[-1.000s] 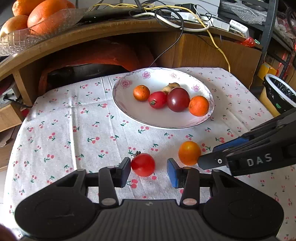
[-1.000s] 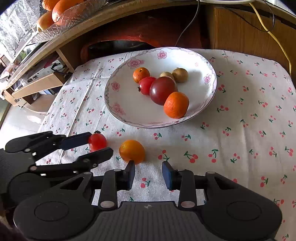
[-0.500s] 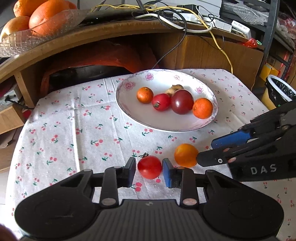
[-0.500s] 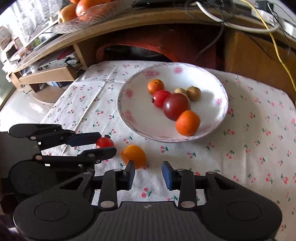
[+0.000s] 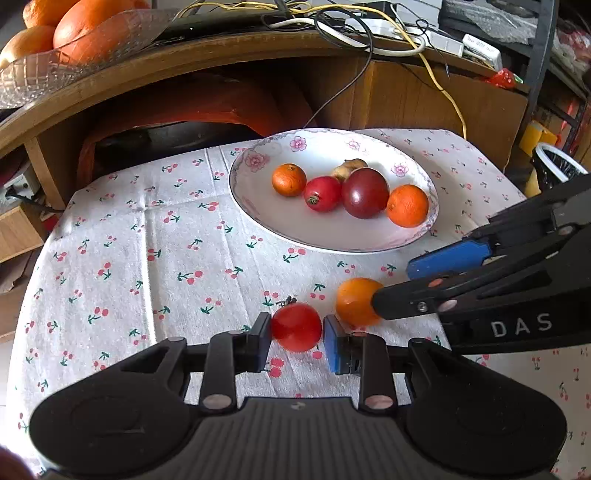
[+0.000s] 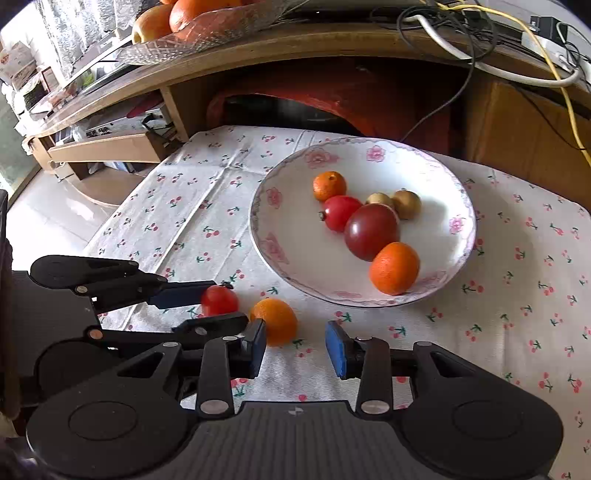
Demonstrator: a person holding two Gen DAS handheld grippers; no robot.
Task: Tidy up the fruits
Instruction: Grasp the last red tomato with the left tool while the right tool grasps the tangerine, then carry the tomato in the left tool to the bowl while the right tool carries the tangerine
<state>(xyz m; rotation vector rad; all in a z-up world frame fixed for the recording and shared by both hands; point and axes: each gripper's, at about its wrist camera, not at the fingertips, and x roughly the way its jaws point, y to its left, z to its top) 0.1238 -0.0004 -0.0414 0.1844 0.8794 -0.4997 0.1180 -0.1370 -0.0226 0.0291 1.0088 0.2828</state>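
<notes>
A small red tomato [image 5: 296, 326] lies on the cherry-print cloth, and my left gripper [image 5: 297, 343] is shut on it, a blue pad touching each side. The same tomato [image 6: 219, 300] shows between those fingers in the right wrist view. An orange [image 5: 354, 301] sits just right of it on the cloth. My right gripper [image 6: 295, 349] is open, with the orange [image 6: 275, 321] just ahead of its left finger [image 6: 255, 347]. A white floral plate [image 6: 258, 236] behind holds two oranges, a red tomato, a dark red fruit and two small brown ones.
A wooden shelf behind the table carries a glass bowl of oranges [image 5: 74, 37] and loose cables [image 5: 351, 33]. A white-lined bin [image 5: 557, 166] stands past the table's right edge. Bare cloth [image 5: 129, 258] stretches left of the plate.
My left gripper moved forward around the red tomato and its fingers closed onto it. The right gripper shifted so the orange now sits by its left finger.
</notes>
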